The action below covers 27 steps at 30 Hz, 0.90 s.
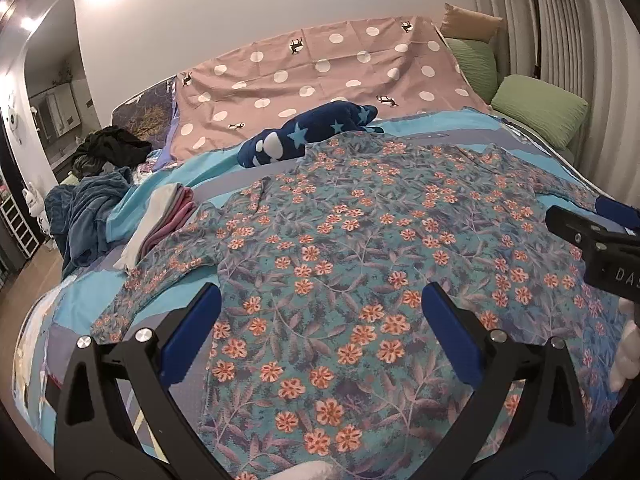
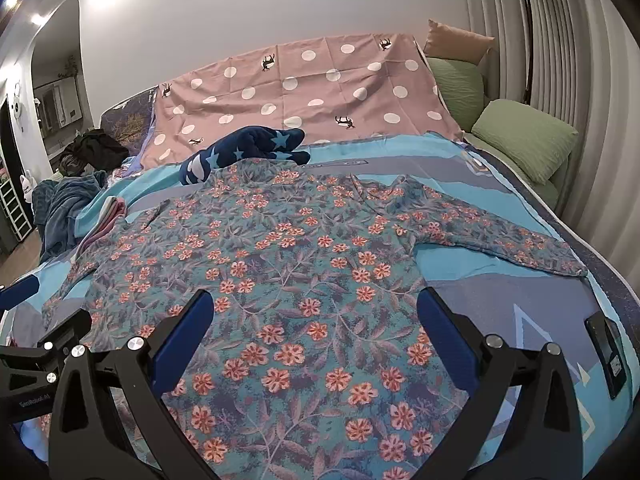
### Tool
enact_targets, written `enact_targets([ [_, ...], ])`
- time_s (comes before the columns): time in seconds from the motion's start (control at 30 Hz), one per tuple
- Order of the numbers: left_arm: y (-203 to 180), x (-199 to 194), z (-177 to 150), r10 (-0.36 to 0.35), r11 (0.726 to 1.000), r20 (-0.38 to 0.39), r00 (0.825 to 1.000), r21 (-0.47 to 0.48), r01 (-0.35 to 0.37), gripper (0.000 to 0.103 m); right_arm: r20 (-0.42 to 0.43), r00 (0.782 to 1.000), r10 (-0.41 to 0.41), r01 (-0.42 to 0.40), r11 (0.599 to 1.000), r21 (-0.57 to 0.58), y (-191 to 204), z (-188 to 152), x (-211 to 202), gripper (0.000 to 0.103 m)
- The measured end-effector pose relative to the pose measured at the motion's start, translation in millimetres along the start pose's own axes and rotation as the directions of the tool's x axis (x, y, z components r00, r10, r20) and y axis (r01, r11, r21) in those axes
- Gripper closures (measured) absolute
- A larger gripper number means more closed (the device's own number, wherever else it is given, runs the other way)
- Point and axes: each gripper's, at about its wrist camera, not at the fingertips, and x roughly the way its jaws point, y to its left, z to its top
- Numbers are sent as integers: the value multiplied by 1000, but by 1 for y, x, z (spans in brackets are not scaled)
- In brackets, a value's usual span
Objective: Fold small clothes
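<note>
A teal long-sleeved top with orange flowers (image 1: 360, 240) (image 2: 288, 264) lies spread flat on the bed, both sleeves stretched out sideways. My left gripper (image 1: 320, 304) hovers open over its near hem, a little left of the middle, with nothing between its blue pads. My right gripper (image 2: 312, 312) hangs open over the hem further right, also holding nothing. The right gripper's black body (image 1: 592, 240) shows at the right edge of the left wrist view. The left gripper's body (image 2: 44, 344) shows at the lower left of the right wrist view.
A dark blue star-patterned garment (image 1: 308, 132) (image 2: 244, 148) lies beyond the top's collar. A folded pink and white stack (image 1: 160, 220) sits left of it, with a blue towel heap (image 1: 88, 208) further left. Green pillows (image 2: 524, 140) line the right side. A black phone (image 2: 606, 352) lies at the bed's right.
</note>
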Motion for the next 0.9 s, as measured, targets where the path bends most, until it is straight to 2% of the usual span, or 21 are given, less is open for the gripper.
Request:
enact_targets([
  [0.37,1,-18,-5,-50,998,21,999,-22,51,2,60,998,-26,25,1000,11,2,-2,-26,1],
  [0.57,-1,-36,-9,-17,999,40,999,-47,19,2,103,995,-11,4,998,69,-8,-9,-52,1],
  [0.67,-2,-50,-11,-12,998,65,998,-57,15,2,84,996,24,-32,994,102,-13,-10,-59,1],
  [0.77,-4,-58,-13,-14,999,70,997,-43,17,2,99,995,8,-16,997,81,-10,-13,-65,1],
  [0.9,-6,-61,-12,-17,999,67,998,-30,19,2,92,995,27,-33,998,59,-7,-14,-66,1],
])
